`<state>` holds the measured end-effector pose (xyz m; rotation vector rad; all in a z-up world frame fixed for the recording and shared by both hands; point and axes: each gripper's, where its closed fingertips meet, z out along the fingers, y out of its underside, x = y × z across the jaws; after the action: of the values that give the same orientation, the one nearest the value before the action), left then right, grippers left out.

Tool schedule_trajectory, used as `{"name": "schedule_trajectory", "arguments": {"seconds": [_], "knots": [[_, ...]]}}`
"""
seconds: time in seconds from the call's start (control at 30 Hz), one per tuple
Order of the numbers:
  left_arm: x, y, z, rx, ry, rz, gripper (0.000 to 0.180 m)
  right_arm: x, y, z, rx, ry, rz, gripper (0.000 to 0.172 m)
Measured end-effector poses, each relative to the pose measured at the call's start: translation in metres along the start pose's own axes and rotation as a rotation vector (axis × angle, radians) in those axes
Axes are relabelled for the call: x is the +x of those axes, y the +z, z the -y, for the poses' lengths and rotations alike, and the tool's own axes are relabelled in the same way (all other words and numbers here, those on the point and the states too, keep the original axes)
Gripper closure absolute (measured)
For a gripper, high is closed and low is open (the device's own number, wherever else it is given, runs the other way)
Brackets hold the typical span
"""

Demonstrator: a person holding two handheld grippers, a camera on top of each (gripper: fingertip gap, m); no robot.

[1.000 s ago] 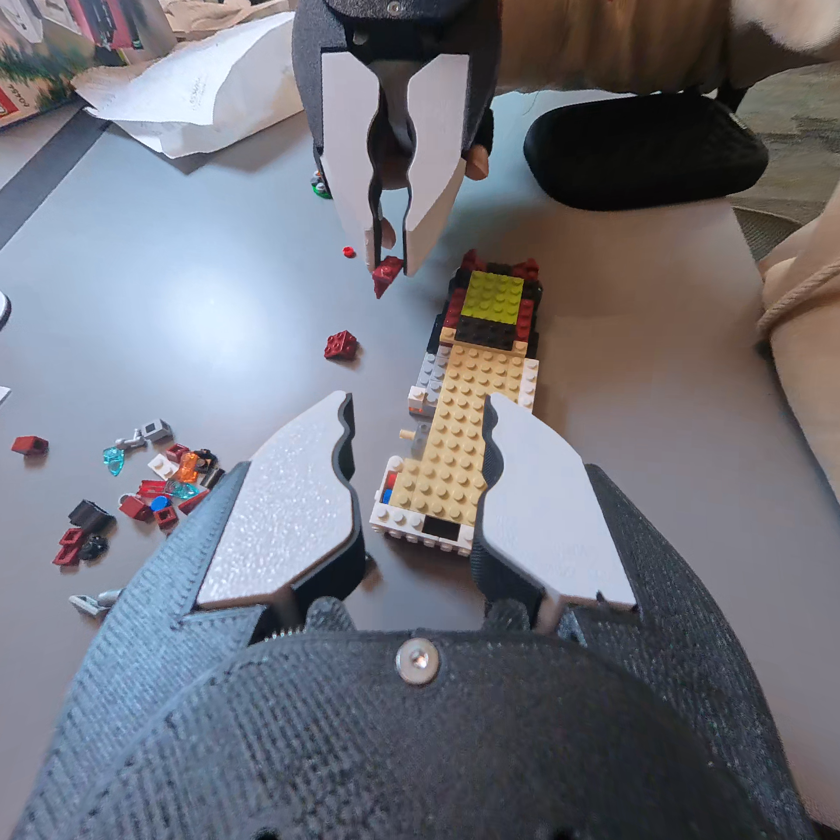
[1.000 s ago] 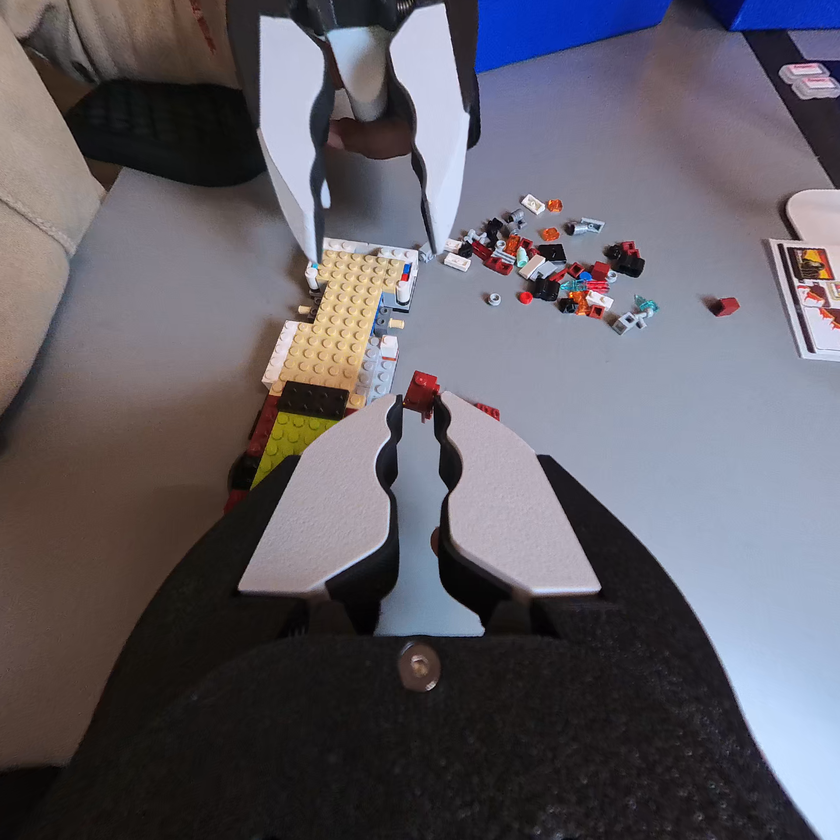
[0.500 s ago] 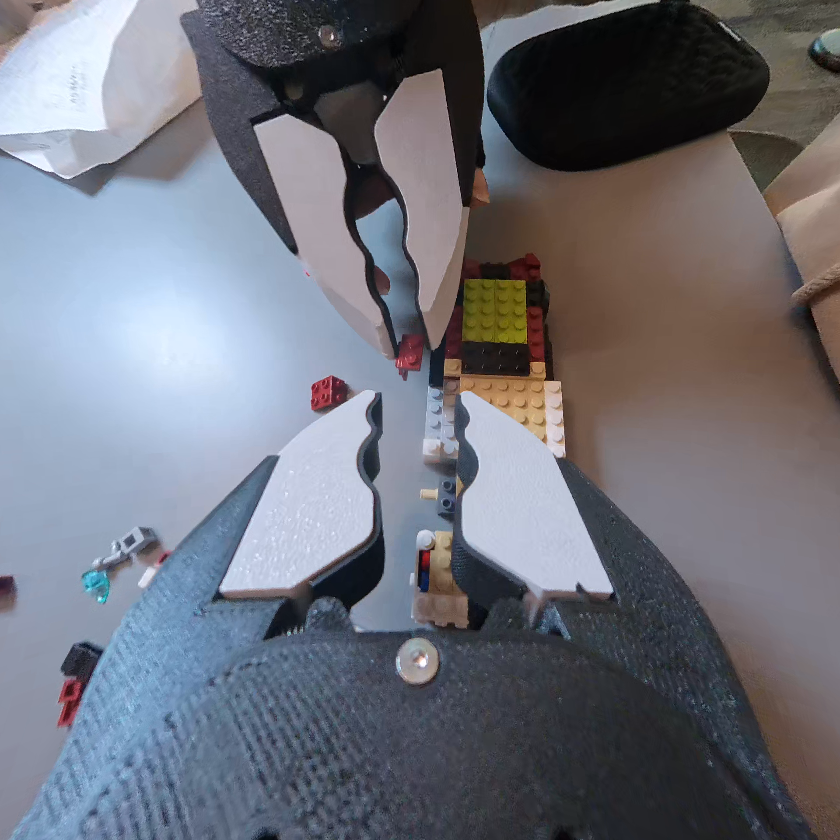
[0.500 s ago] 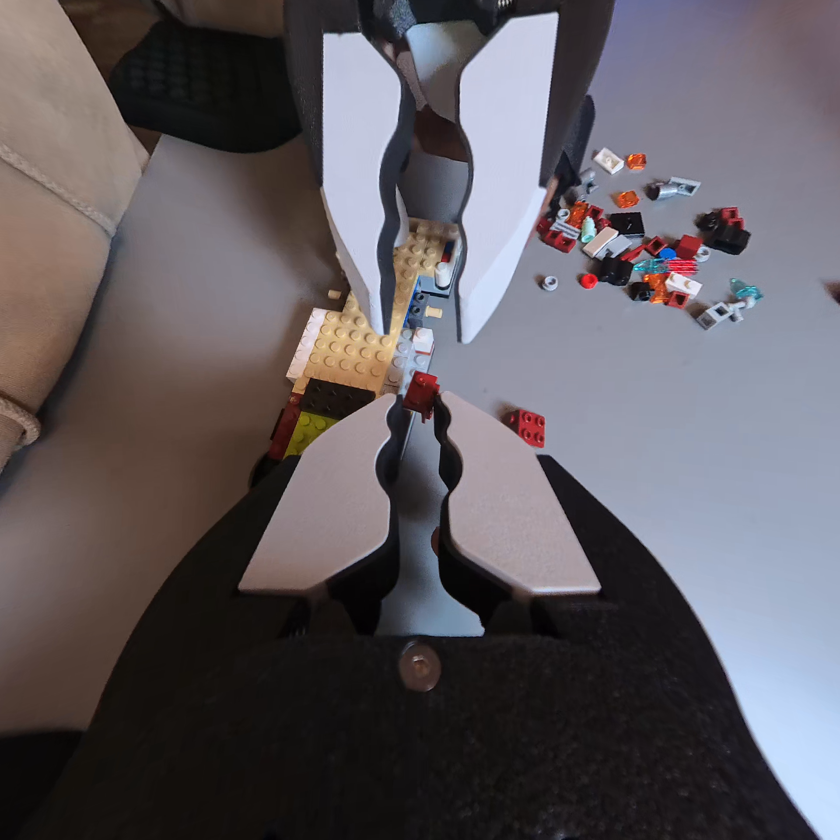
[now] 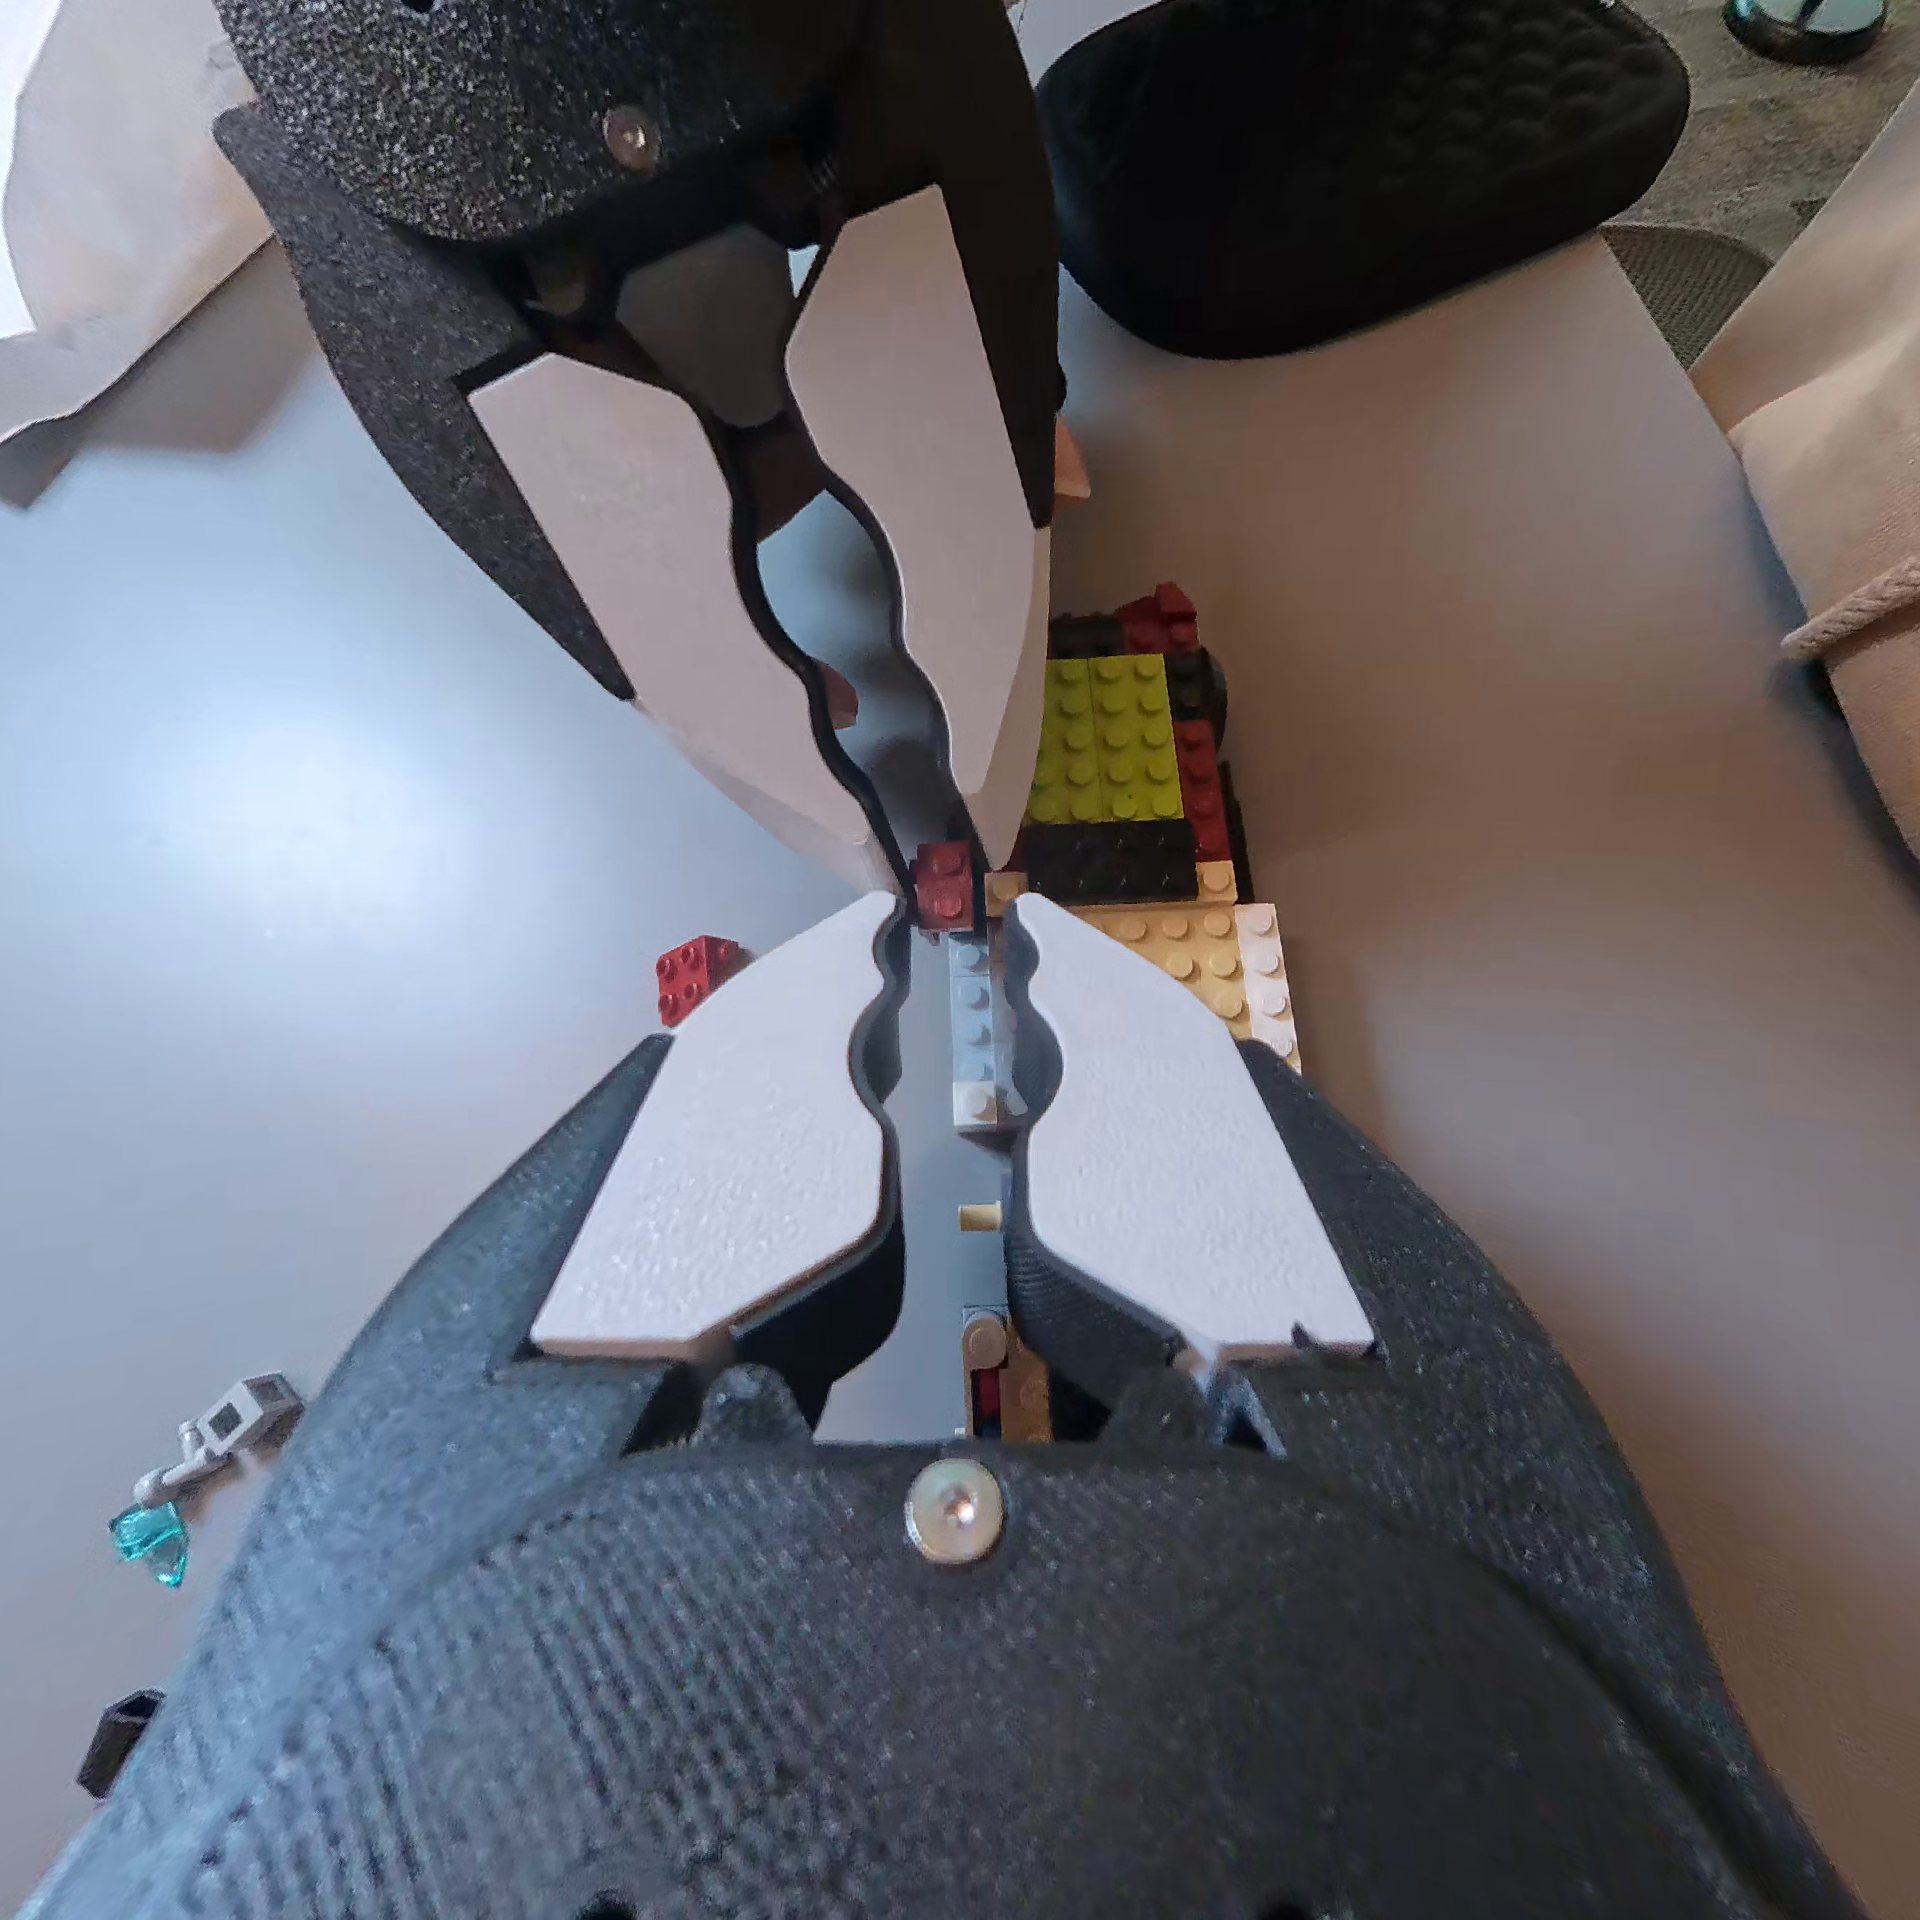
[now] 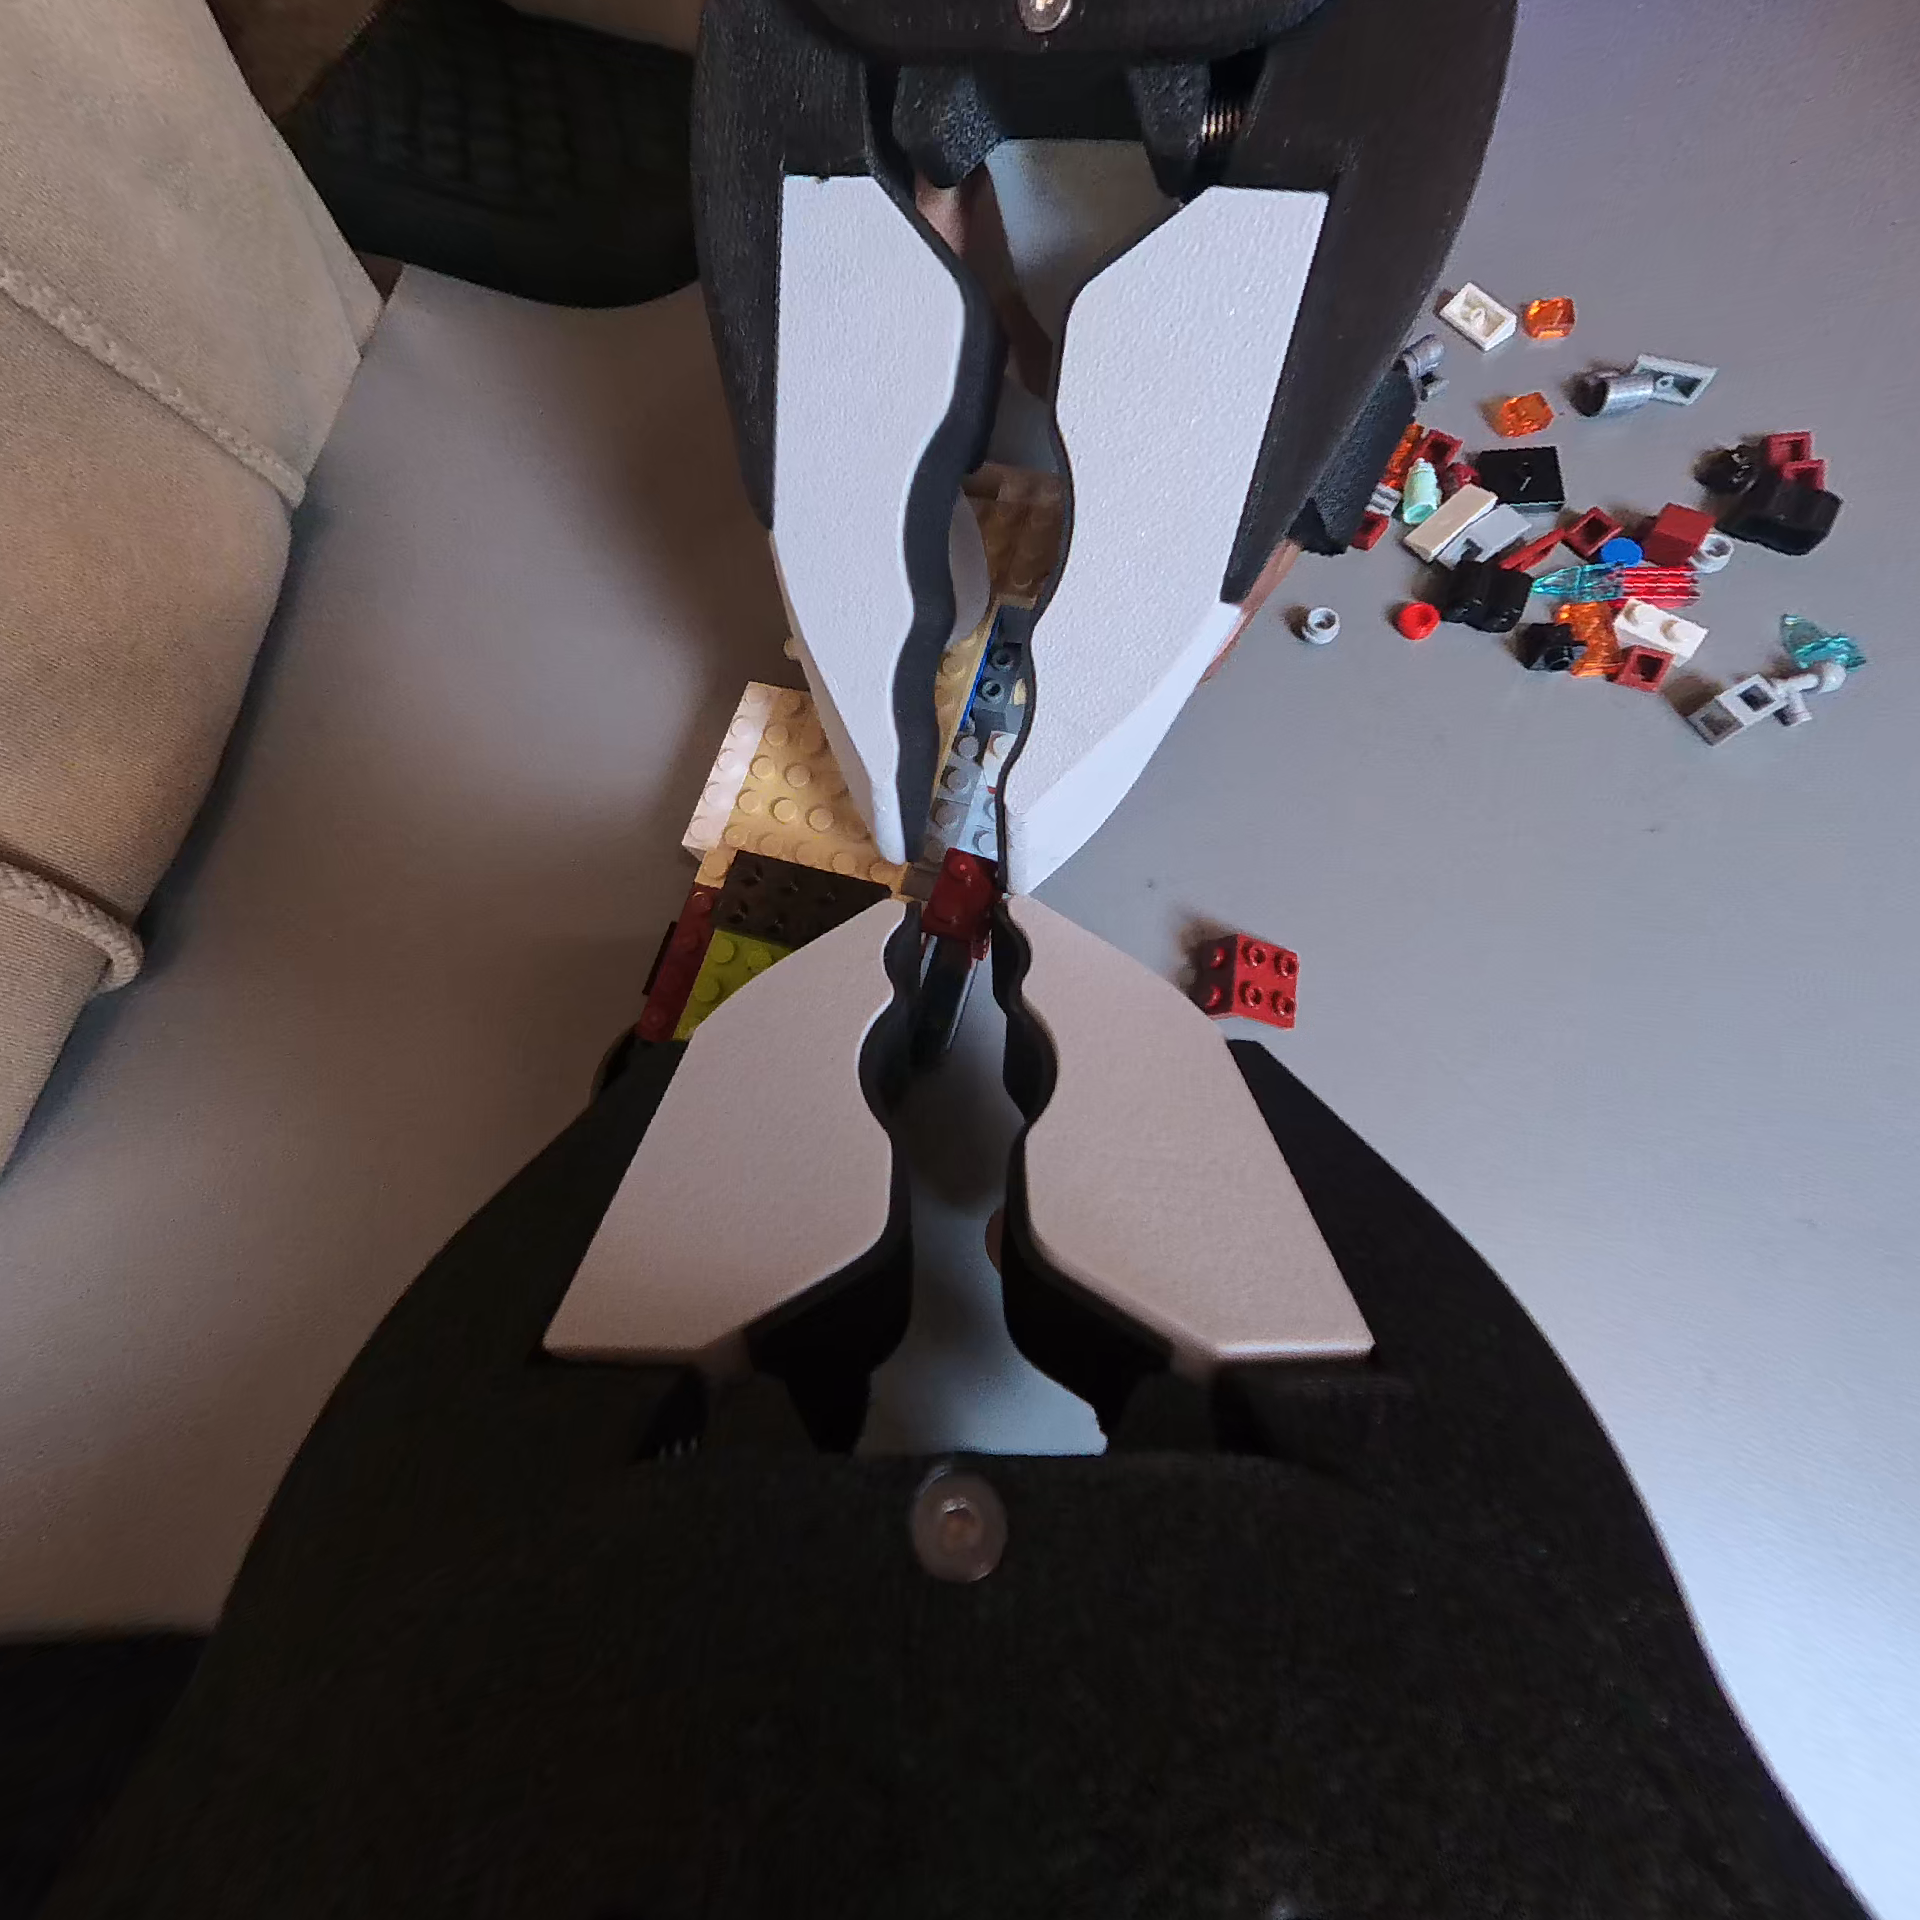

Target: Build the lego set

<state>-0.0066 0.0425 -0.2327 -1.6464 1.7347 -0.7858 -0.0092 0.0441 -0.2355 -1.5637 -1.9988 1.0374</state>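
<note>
right tongs (image 6: 958,914) clamped on dark red brick (image 6: 958,902), held tip to tip with left tongs (image 5: 954,906), whose narrow jaws flank it, contact not clear | brick kept level, squeeze gentle | brick model (image 5: 1127,821) just beside; counter (image 6: 1455,935) open rightward, loose pieces (image 6: 1590,540) farther

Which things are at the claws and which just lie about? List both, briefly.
At the claws:
- right claw, shut on a dark red brick
- left claw, tips at the same brick
- brick-built model, just beneath them

Lying about:
- red two-by-two brick
- heap of small loose pieces
- black case
- white paper
</note>
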Motion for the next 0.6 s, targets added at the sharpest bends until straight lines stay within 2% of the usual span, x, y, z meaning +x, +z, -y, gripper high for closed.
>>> {"name": "schedule_trajectory", "arguments": {"seconds": [0.17, 0.3, 0.6], "knots": [[-0.0002, 0.0014, -0.0005, 0.011, -0.024, -0.002, 0.169, -0.0018, 0.0007, -0.0010, -0.003, -0.013, -0.005, 0.159], [-0.0014, 0.0024, -0.0036, 0.008, -0.044, -0.003, 0.161, -0.0021, -0.0006, 0.0017, 0.025, -0.010, -0.008, 0.159], [-0.0008, 0.0026, -0.0027, 0.024, -0.059, -0.008, 0.169, -0.0009, 0.0003, 0.0019, 0.032, -0.016, -0.016, 0.159]]}}
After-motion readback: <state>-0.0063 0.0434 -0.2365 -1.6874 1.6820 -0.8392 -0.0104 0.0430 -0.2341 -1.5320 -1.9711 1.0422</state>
